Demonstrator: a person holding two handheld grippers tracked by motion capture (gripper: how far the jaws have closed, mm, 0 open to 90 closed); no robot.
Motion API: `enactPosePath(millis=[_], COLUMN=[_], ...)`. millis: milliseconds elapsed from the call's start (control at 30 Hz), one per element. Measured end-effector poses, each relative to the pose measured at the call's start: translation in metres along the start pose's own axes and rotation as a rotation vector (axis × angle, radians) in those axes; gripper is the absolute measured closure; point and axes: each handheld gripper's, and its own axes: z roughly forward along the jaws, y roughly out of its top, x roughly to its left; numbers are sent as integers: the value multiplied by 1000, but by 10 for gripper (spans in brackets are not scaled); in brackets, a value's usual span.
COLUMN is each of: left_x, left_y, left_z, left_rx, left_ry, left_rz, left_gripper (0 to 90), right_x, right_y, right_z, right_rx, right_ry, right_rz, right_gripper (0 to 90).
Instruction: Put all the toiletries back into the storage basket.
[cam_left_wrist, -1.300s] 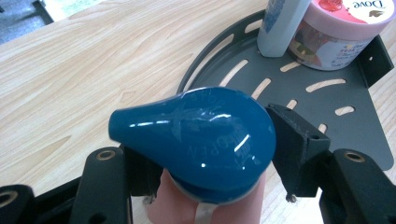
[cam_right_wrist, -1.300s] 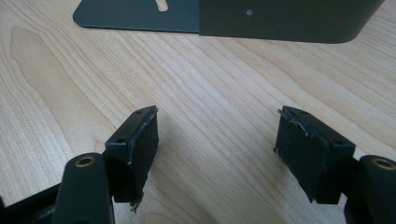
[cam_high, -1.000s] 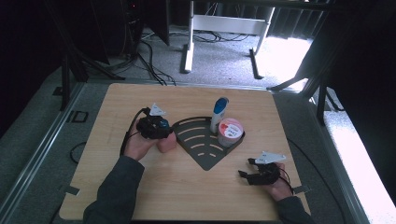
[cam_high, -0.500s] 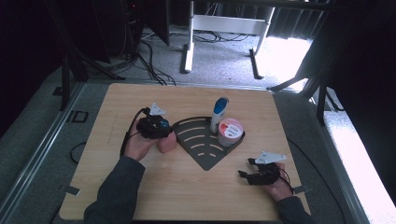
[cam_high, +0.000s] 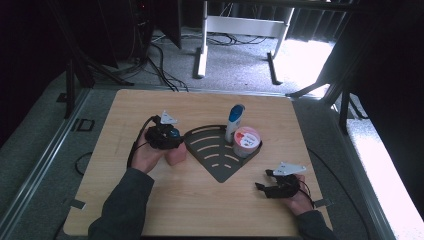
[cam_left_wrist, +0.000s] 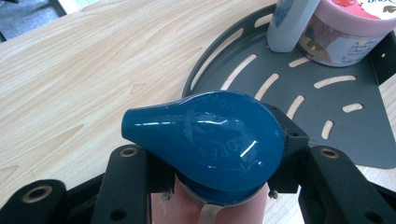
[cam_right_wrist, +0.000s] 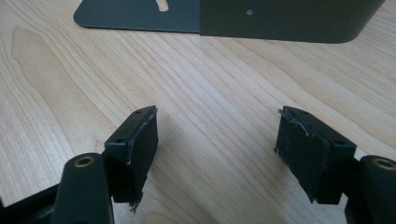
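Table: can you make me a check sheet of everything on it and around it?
Surface: wooden table, bare apart from the job's things.
Job's things: pink bottle with a blue cap; dark slotted rack holding a white bottle and a pink-lidded tub.
Clutter: nothing seen.
Grippers: left tool shut on the pink bottle beside the rack; right tool open, nothing between its jaws.
Cables: black cable trails from the left tool; floor cables.
Surroundings: grey carpet, white frame legs.

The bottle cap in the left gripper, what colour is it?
The cap is shiny dark blue, clearest in the left gripper view.
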Motion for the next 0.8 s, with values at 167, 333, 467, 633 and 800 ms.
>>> enactPosePath(millis=[167,333,467,633,800], left_x=[-2,-4,-4,-5,-7], left_y=[1,3,4,5,8], left_z=[-4,-9,-13,-17,-20], left_rx=[-7,-11,-15,-24,-24], left_ry=[-3,-2,-1,-2,-4], left_rz=[5,3,6,3,12], left_gripper=[527,527,527,527,528], right_x=[0,0,0,0,0], right_y=[0,0,0,0,0], right_z=[0,0,0,0,0], right_rx=[0,0,0,0,0], right_ry=[0,0,0,0,0], right_rz=[0,0,-1,0,-1], right_gripper=[291,291,290,291,291])
